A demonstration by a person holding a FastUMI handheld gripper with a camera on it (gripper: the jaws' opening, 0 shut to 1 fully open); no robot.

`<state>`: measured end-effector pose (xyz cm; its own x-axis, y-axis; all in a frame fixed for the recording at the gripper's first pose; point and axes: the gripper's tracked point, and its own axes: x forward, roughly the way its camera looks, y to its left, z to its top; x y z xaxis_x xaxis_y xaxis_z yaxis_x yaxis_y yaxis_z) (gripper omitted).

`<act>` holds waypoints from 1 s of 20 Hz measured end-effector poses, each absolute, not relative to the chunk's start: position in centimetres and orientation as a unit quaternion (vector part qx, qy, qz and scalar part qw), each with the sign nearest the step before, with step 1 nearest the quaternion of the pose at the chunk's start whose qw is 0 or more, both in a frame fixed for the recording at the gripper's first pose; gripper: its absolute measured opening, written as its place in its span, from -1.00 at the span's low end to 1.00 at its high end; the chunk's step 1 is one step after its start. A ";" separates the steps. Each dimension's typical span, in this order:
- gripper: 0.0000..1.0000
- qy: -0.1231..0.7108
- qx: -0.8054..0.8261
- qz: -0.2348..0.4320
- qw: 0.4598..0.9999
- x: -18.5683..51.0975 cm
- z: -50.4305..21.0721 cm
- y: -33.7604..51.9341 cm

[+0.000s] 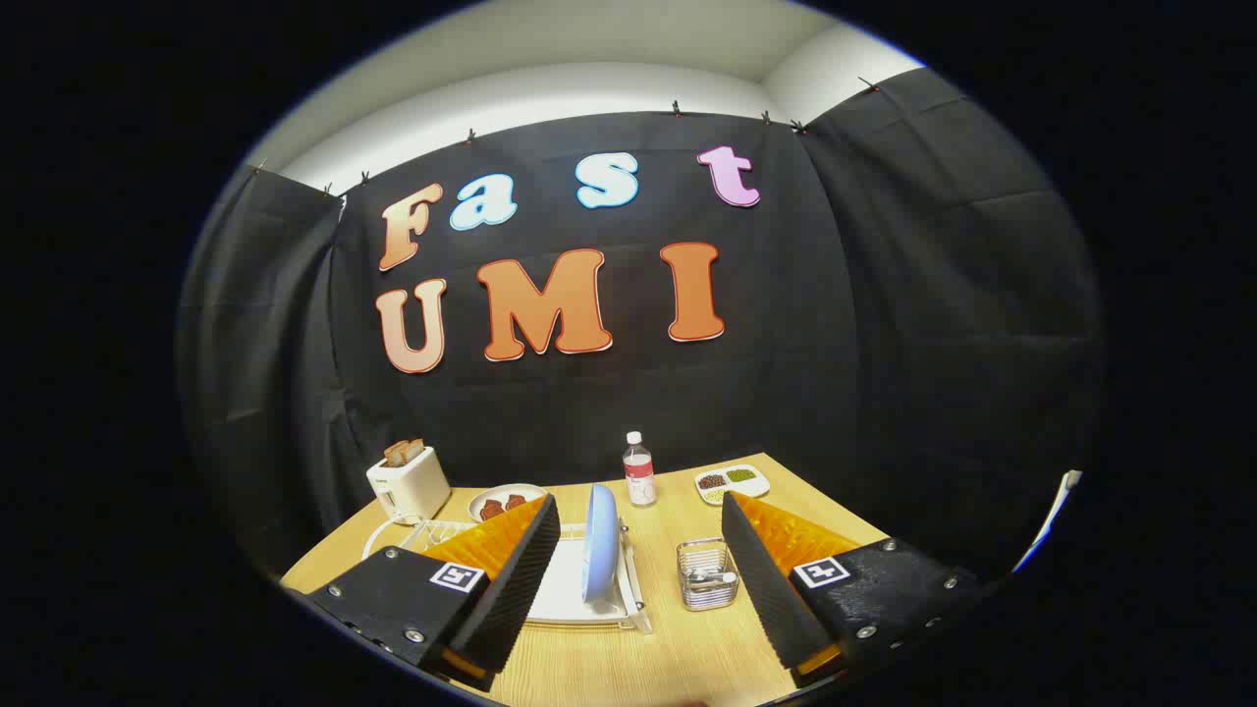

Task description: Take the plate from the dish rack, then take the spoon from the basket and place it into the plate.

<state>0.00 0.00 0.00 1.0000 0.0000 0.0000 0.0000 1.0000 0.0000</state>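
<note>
Two ribbed black fingers (516,579) of the gripper (643,579) stood wide apart over the near part of the wooden table (628,668), orange on their outer backs, each mount carrying a small square marker. Nothing was held between them, and neither pad touched anything.

Just ahead, in the gap and closer to the left finger, a pale blue plate (600,543) stood upright on its edge in the white dish rack (574,599). The rack's tray ran partly behind the left finger. To the right of the rack, close by it and nearer the right finger, sat a small wire basket (706,574) with a metal spoon (709,578) lying inside it.

Beyond the plate, a clear bottle (638,470) with a white cap and a red label stood upright. Further right of the bottle lay a white divided dish (732,482) holding dark and green bits in separate sections. Beyond the left finger, a round plate of brown food (503,502) rested on the table, and past that a white toaster (408,484) stood with two slices sticking out of its top; its cord looped towards the rack.
</note>
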 end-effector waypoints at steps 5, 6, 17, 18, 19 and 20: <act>0.97 -0.003 -0.027 0.002 1.000 0.9 1.0 0.4; 0.97 0.002 -0.029 0.004 1.000 1.1 0.5 0.7; 0.97 0.012 -0.047 0.016 0.999 2.5 0.2 1.6; 0.97 0.016 -0.047 0.017 0.999 2.8 0.0 1.7; 0.97 0.022 -0.052 0.018 0.998 3.1 -0.2 1.8; 0.97 0.031 -0.059 0.019 0.998 3.5 -0.6 1.8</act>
<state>3.48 1.85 -0.61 0.9974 0.0333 -0.0636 -0.0406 0.9923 -0.1174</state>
